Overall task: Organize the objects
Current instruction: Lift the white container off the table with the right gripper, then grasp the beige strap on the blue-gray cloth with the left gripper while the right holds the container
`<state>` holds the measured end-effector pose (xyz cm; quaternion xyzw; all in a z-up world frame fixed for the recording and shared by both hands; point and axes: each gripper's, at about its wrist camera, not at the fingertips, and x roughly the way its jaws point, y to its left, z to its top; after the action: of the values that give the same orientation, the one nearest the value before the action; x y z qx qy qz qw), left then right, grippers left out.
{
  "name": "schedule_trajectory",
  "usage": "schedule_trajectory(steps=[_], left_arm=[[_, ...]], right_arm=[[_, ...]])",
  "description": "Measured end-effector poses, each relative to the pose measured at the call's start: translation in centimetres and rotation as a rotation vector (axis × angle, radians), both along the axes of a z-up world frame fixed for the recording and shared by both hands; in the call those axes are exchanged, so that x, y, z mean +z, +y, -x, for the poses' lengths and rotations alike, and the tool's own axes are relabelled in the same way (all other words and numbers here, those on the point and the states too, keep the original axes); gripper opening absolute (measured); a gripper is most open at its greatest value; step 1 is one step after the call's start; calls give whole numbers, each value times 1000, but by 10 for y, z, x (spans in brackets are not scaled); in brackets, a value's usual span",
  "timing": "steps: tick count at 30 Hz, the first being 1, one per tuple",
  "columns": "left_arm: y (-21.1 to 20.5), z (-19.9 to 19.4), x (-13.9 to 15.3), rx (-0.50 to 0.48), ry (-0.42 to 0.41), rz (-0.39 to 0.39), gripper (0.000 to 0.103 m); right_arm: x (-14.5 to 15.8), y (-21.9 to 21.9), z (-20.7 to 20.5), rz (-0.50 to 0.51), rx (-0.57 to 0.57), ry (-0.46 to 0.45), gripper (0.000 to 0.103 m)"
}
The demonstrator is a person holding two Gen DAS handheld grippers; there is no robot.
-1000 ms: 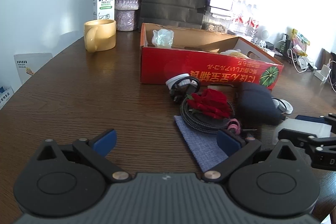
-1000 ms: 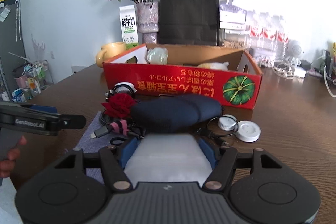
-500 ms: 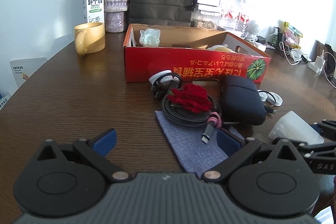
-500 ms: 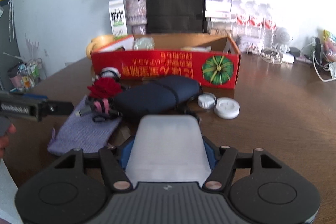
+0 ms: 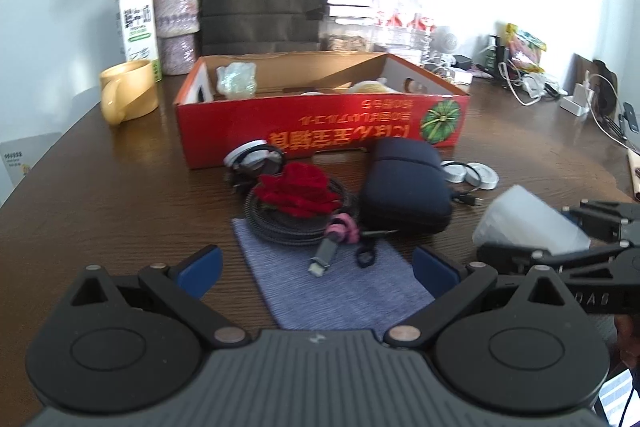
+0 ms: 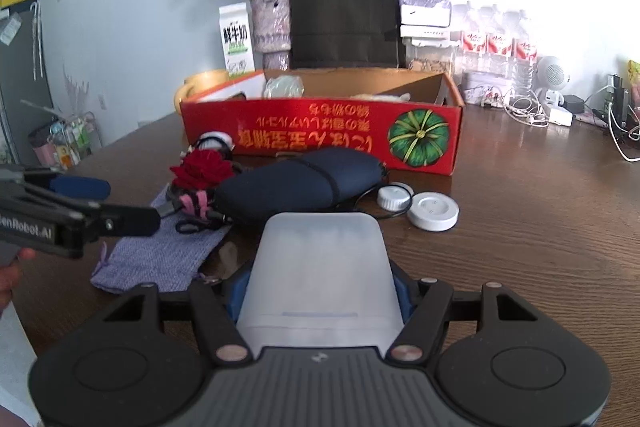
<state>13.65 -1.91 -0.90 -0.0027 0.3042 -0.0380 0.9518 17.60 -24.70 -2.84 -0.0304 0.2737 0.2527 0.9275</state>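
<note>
While right fingers (image 6: pixel 256 301) clamp white container (image 6: pixel 320 267), left fingers (image 5: pixel 200 265) wide over purple pouch (image 5: pixel 340 287), navy case (image 6: pixel 300 183) ahead.

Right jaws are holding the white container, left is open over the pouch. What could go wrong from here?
1. The translucent white container is wider than the right gripper clamp and juts far forward; it may slip or clip the navy case.
2. The left gripper, open over the grey pouch, could snag the coiled cable and drag the red rose.
</note>
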Motion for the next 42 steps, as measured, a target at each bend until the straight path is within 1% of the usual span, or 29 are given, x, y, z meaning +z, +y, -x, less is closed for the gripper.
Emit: schedule_trajectory(steps=[10, 12, 13, 15, 16, 17, 18, 20, 21, 22, 23, 27, 29, 30, 32, 33, 34, 36, 42], left_arm=[[-42, -7, -3, -108, 9, -39, 103], [-49, -8, -5, -132, 9, -43, 101], [-53, -9, -6, -145, 11, -44, 98], [-59, -12, -8, -162, 16, -48, 95], [-62, -14, -9, -168, 22, -48, 90], [-64, -16, -11, -172, 29, -46, 81], [-64, -17, -12, -180, 35, -39, 76], [-66, -21, -14, -186, 50, -27, 64], [-66, -22, -16, -189, 54, -27, 60], [-67, -23, -17, -191, 57, -25, 53], [-68, -24, -17, -194, 59, -22, 49], [-69, -26, -20, -191, 73, -29, 44], [-69, -27, -22, -185, 81, -25, 36], [-68, -27, -22, -187, 82, -16, 35], [-67, -27, -21, -191, 84, -10, 24], [-67, -27, -21, -198, 87, -1, 21], [-66, -26, -21, -202, 87, 5, 12], [-66, -25, -21, -210, 85, 7, 9], [-64, -18, -13, -214, 42, 12, 8]], right_arm=[[8, -26, -10, -52, -55, -51, 64], [8, -28, -12, -58, -63, -61, 64], [9, -28, -13, -60, -65, -67, 65], [8, -28, -15, -58, -64, -74, 65], [7, -27, -15, -58, -62, -75, 65], [6, -27, -17, -58, -59, -70, 65], [6, -27, -17, -64, -54, -67, 65], [6, -27, -17, -70, -52, -72, 65], [6, -27, -17, -72, -52, -71, 65], [6, -28, -17, -75, -53, -68, 65], [5, -28, -17, -75, -53, -64, 65], [0, -27, -15, -76, -49, -45, 65], [-1, -28, -15, -82, -51, -45, 65], [-1, -28, -15, -84, -52, -45, 65], [-1, -28, -14, -84, -52, -45, 65], [-1, -29, -15, -85, -52, -45, 65], [-1, -28, -15, -85, -53, -45, 65], [-2, -29, -14, -86, -55, -45, 65], [-2, -30, -15, -87, -62, -40, 65]])
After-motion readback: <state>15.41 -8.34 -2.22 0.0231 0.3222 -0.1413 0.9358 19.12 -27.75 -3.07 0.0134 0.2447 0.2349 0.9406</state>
